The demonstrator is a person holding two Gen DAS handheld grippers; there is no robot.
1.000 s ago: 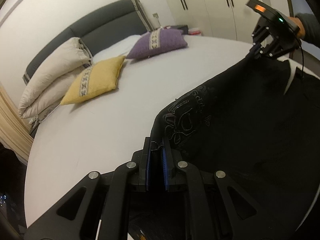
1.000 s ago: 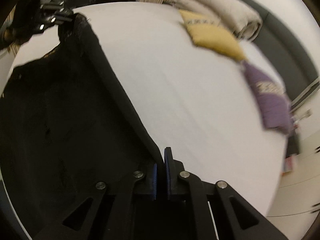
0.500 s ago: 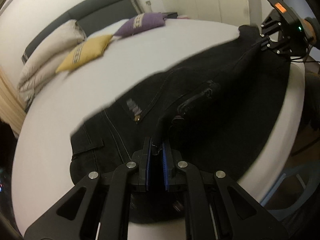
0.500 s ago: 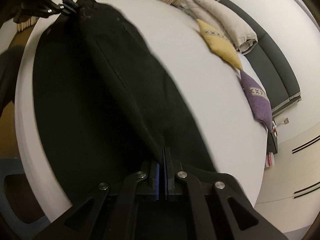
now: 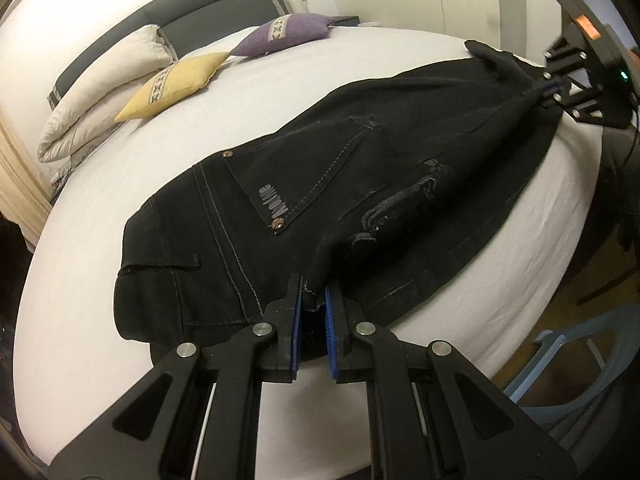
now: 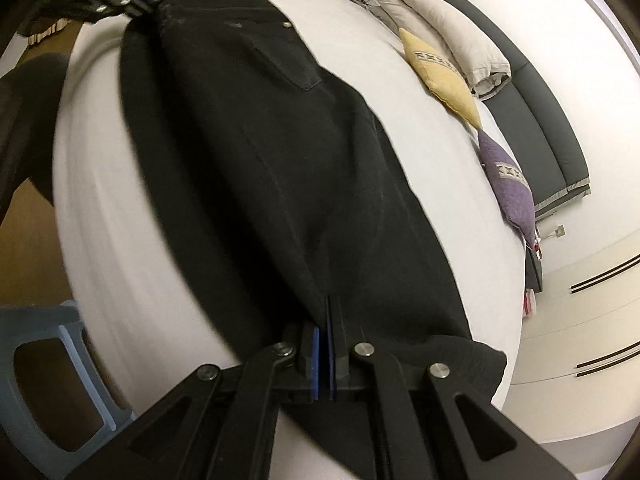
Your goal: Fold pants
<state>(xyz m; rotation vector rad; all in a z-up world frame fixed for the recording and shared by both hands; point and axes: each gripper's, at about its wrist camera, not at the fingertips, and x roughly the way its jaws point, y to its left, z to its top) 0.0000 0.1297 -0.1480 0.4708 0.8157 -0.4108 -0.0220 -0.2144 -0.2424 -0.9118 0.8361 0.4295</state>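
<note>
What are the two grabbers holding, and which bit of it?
Both hold the black pants. The left gripper pinches the waist end, near the pockets. The right gripper pinches the other end, by the leg hems. The pants lie on the bed.

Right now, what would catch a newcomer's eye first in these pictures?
A pair of black pants stretched lengthwise along the near edge of a white bed, pinched at each end: the left tongs hold the waistband end, the right tongs the leg end. Beyond, a yellow cushion and a purple cushion lie by the grey headboard.
</note>
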